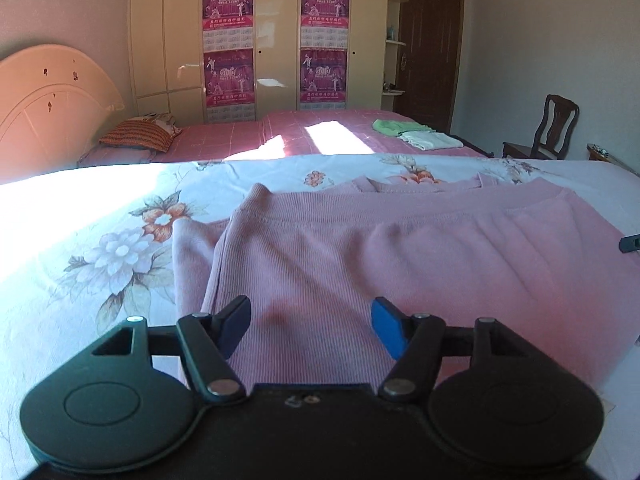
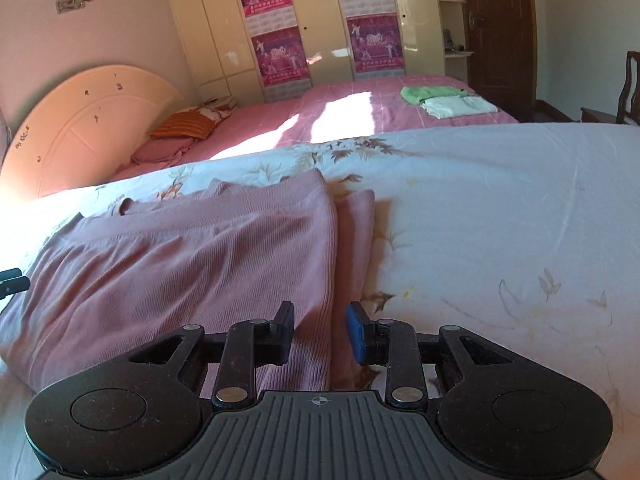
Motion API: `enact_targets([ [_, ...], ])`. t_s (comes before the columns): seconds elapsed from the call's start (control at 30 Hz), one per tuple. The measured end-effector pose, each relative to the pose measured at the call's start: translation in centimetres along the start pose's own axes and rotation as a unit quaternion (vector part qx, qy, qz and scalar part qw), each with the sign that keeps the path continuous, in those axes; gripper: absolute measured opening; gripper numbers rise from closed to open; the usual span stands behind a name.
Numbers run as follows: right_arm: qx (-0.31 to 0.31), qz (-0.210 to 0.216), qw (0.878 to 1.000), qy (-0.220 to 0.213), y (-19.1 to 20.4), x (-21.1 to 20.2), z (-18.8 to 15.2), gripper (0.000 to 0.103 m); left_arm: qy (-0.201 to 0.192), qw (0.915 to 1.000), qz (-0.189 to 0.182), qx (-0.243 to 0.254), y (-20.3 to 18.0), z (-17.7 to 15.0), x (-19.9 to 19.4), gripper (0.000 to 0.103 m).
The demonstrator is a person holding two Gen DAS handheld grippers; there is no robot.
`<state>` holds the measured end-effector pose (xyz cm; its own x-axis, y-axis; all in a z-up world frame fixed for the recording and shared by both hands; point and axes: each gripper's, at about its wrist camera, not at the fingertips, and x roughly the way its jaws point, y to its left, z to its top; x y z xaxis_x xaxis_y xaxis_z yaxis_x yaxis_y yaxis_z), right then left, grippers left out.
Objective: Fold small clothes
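Pink sweater (image 1: 400,256) on floral bedsheet (image 1: 120,248)

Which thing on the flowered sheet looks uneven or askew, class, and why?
The pink sweater is folded unevenly: a narrow strip of its lower layer sticks out past the top layer's right edge. Shallow wrinkles also cross the top layer. Nothing looks spilled or damaged.

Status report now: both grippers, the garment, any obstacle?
Left gripper jaws open, over pink ribbed knit sweater, holding nothing. Right gripper jaws open, astride sweater's edge. Sweater partly folded on floral bedsheet. Nothing in the way.
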<state>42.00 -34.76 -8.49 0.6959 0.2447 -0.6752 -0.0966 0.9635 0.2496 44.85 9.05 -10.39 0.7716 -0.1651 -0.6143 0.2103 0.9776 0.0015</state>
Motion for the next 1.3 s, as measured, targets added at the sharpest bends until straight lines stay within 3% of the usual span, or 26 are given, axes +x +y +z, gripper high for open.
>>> enact_targets([
  [0.07, -0.016, -0.011, 1.0, 0.005, 0.8, 0.3, -0.2, 0.028, 0.011, 0.9998, 0.012, 0.009, 0.0, -0.8, 0.5, 0.067],
  [0.13, -0.046, -0.037, 0.998, 0.006, 1.4, 0.2, -0.2, 0.003, 0.006, 0.9989, 0.032, 0.033, 0.1, -1.1, 0.5, 0.068],
  [0.3, -0.049, -0.068, 0.996, 0.033, 0.1, -0.8, -0.9, 0.003, 0.012, 0.9972, 0.057, 0.047, 1.2, -0.7, -0.2, 0.069],
  [0.37, -0.043, -0.084, 0.996, 0.007, 0.8, -1.9, -0.2, 0.003, -0.006, 0.9972, 0.065, 0.037, 0.5, 0.1, -1.5, 0.065],
  [0.43, -0.051, -0.09, 0.994, -0.04, 2.5, -2.8, 0.5, 0.01, -0.037, 0.9988, 0.031, 0.0, -0.9, 1.2, -2.7, 0.07],
  [0.5, -0.046, -0.058, 0.996, -0.042, 4.8, -2.0, 0.8, 0.012, -0.037, 0.9989, -0.02, -0.019, -3.6, 2.0, -2.3, 0.071],
  [0.57, -0.058, -0.01, 0.998, -0.023, 8.4, -0.1, 0.2, 0.012, -0.036, 0.9982, -0.047, 0.008, -7.5, 2.2, -1.3, 0.071],
  [0.67, -0.122, 0.005, 0.992, -0.017, 13.7, 2.1, -1.9, 0.012, -0.014, 0.9962, -0.082, 0.026, -11.7, 1.5, 0.5, 0.071],
  [0.73, -0.145, -0.004, 0.989, -0.007, 15.4, 3.0, -3.4, 0.013, 0.002, 0.9962, -0.077, 0.04, -13.0, 0.5, 1.1, 0.071],
  [0.87, -0.17, -0.039, 0.985, -0.001, 13.8, 2.1, -5.1, 0.018, 0.001, 0.9976, -0.056, 0.042, -10.1, -2.7, -0.7, 0.074],
  [0.93, -0.154, -0.069, 0.986, 0.001, 11.0, 1.0, -5.6, 0.034, 0.004, 0.9991, -0.024, 0.036, -7.0, -4.4, -2.1, 0.075],
  [1.0, -0.126, -0.093, 0.988, 0.008, 8.0, -0.4, -6.2, 0.035, -0.007, 0.9995, -0.022, 0.021, -4.4, -5.3, -3.6, 0.074],
  [1.03, -0.113, -0.104, 0.988, 0.011, 6.8, -1.1, -6.4, 0.035, -0.002, 0.9997, 0.005, 0.024, -3.8, -5.5, -4.1, 0.077],
  [1.07, -0.104, -0.105, 0.989, 0.012, 6.1, -1.5, -6.7, 0.035, 0.012, 0.9991, 0.033, 0.023, -3.0, -5.6, -4.4, 0.078],
  [1.13, -0.089, -0.098, 0.991, 0.008, 5.7, -2.7, -6.6, 0.035, 0.008, 0.9997, 0.018, -0.013, -1.4, -5.7, -5.2, 0.078],
  [1.17, -0.086, -0.102, 0.991, 0.001, 6.1, -3.2, -6.5, 0.035, 0.006, 0.9992, 0.031, -0.025, -1.0, -5.5, -5.7, 0.074],
  [1.3, -0.081, -0.082, 0.993, -0.029, 8.6, -4.4, -6.5, 0.035, 0.019, 0.9984, 0.045, -0.028, -1.2, -5.0, -5.5, 0.074],
])
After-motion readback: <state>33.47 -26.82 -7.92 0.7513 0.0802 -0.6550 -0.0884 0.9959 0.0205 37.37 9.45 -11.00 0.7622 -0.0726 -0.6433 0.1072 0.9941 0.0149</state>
